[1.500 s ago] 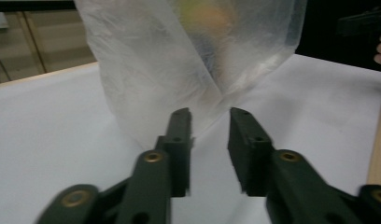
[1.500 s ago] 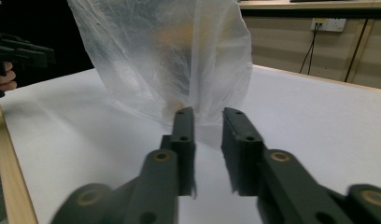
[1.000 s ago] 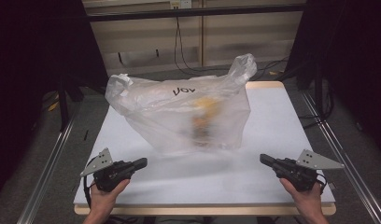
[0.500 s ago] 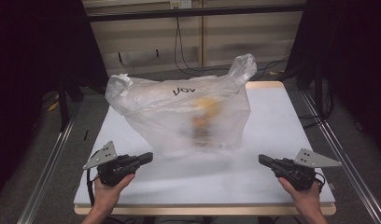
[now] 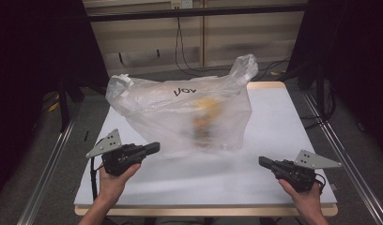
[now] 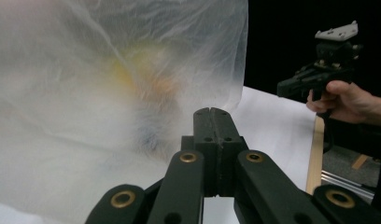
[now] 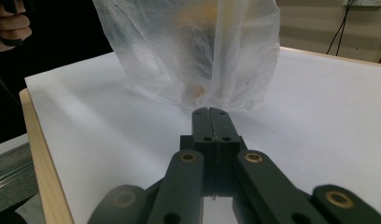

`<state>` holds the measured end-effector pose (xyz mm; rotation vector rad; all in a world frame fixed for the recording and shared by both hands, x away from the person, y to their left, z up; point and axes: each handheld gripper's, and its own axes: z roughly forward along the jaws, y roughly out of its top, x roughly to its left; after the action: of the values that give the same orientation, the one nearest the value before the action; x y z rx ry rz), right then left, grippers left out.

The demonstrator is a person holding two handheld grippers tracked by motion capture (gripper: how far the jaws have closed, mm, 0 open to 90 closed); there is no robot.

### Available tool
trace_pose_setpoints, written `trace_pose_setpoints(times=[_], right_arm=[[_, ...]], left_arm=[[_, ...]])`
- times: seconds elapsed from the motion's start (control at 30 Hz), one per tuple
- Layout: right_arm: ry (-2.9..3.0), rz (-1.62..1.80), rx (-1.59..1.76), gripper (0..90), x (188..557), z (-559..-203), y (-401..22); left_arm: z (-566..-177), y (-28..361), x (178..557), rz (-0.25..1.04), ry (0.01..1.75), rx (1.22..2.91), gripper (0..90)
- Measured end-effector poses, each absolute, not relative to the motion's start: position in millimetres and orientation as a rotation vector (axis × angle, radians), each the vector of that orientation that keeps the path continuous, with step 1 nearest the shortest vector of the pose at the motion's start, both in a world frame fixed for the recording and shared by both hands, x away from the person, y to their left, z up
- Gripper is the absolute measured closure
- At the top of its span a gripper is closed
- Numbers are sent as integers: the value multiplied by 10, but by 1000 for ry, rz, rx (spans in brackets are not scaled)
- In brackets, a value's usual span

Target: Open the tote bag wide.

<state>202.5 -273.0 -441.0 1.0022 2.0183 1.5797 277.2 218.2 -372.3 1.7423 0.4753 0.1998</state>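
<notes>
Bag (image 5: 180, 115) sits mid-desk, toward the far half of the white desk (image 5: 274, 122). Translucent plastic, slumped but standing, two twisted handles sticking up at the far left and far right corners. Dark lettering near its top edge, unreadable. Something yellow-orange inside, blurred through the film; can't tell what it is.

Left tongs (image 5: 154, 148) near the front left of the desk, held in the left hand (image 5: 115, 180), tip pointing right and just beside the bag's lower left corner. Can't tell from above if it touches. In the left gripper view the jaws are pressed together with nothing between them (image 6: 212, 114), and the bag (image 6: 109, 93) is right in front of the tip.

Right tongs (image 5: 263, 161) near the front right, held in the right hand (image 5: 304, 199), tip pointing left toward the bag but well apart from it, bare desk between. Right gripper view: jaws together, empty (image 7: 211, 113), bag (image 7: 193, 51) farther off, standing on the desk (image 7: 319, 116).

Grey triangular plate on top of each gripper. Right tongs also show in the left gripper view, far right (image 6: 284, 88), with its hand (image 6: 342, 100) wrapped around the grip.

Beyond the desk: floor, cables (image 5: 182, 47) hanging down the back wall.
</notes>
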Motion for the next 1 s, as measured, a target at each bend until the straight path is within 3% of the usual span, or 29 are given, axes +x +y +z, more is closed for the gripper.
trace_pose_setpoints(times=[1.0], right_arm=[[2025, 1590, 1000, 900, 2087, -4388, -2728]], left_arm=[[-2987, 1870, 3165, 231, 388, 1641, 900]])
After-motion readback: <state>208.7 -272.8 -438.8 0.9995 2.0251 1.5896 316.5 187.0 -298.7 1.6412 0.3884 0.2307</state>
